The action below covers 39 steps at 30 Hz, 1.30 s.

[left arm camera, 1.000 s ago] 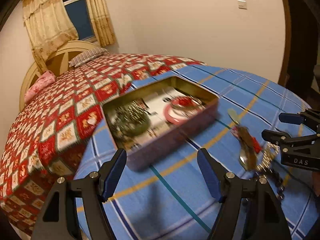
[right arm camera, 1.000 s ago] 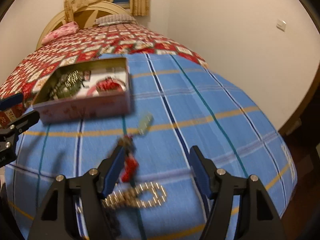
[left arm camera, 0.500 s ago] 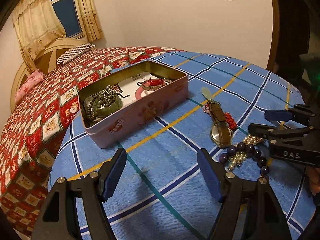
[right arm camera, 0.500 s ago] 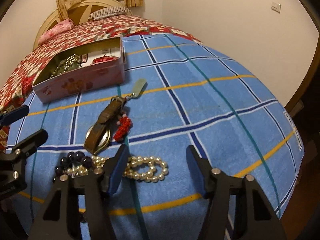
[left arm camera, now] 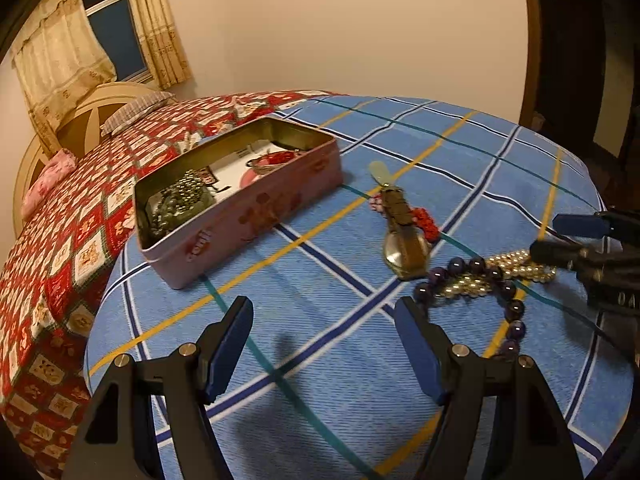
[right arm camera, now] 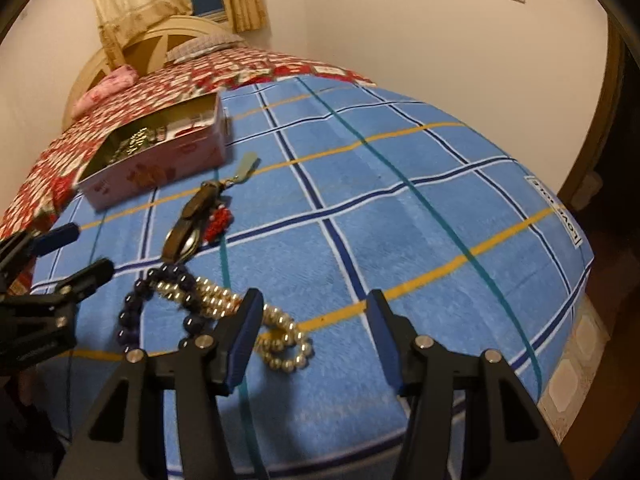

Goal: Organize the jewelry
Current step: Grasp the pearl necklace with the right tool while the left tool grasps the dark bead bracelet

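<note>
A blue plaid blanket (left arm camera: pixel 320 304) covers the near part of a bed, and the jewelry lies on it. The left gripper (left arm camera: pixel 324 344) hangs over bare blanket with its blue-padded fingers (left arm camera: pixel 228 344) spread wide and nothing between them. From it, the open pink tin box (left arm camera: pixel 256 208) sits at about eleven o'clock, holding green and gold beads at one end and a small red piece at the other. At about one o'clock lies a wristwatch (left arm camera: pixel 404 240) with a brown strap, a red charm (left arm camera: pixel 426 222) touching its side and a pale green pendant (left arm camera: pixel 380 170) just beyond the strap's far end. Nearer, at about two o'clock, a dark purple bead bracelet (left arm camera: pixel 480 280) overlaps a pearl bracelet (left arm camera: pixel 516 266). The right gripper (right arm camera: pixel 312 332) has its fingers (right arm camera: pixel 248 332) partly open, having just been closing, and they grip nothing; the pearl bracelet (right arm camera: pixel 280 340) lies on the blanket with one end passing under the left finger and its loop showing in the gap, not pressed by either pad. In the right wrist view the purple bracelet (right arm camera: pixel 160 300) is at about ten o'clock, the watch (right arm camera: pixel 188 228) beyond it, and the tin (right arm camera: pixel 160 164) farther at about eleven. A red patterned quilt (left arm camera: pixel 60 216) covers the bed beyond the blanket.
</note>
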Each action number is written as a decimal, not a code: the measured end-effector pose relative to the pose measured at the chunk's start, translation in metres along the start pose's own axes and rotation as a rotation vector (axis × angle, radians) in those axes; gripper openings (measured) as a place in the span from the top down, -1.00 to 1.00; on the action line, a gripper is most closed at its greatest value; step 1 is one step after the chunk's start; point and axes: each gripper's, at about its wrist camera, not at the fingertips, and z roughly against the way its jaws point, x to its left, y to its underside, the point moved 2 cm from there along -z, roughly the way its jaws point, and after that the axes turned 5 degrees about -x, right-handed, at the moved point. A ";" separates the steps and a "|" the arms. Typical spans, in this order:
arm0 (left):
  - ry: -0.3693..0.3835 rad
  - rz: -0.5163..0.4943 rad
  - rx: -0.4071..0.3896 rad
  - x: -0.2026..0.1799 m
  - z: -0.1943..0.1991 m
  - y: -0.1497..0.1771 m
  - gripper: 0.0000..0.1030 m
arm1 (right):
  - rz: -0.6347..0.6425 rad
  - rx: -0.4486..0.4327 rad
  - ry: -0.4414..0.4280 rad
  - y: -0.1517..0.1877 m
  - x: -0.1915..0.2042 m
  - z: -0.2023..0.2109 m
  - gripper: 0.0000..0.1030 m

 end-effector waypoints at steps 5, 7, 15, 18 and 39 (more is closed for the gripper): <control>0.012 -0.039 0.016 -0.015 -0.005 0.002 -0.43 | 0.080 0.032 -0.037 0.012 0.015 -0.002 -0.08; 0.014 -0.050 0.014 -0.018 -0.007 0.002 -0.42 | 0.095 0.039 -0.029 0.015 0.019 -0.007 -0.09; 0.035 -0.115 0.044 -0.036 -0.011 0.005 -0.42 | 0.117 0.025 -0.009 0.011 0.023 -0.012 0.24; 0.020 -0.116 0.055 -0.035 -0.014 0.005 -0.42 | 0.131 0.017 0.000 0.012 0.026 -0.012 0.46; -0.003 -0.078 0.077 0.002 -0.021 0.011 0.72 | 0.050 -0.007 0.122 0.012 0.000 -0.005 0.64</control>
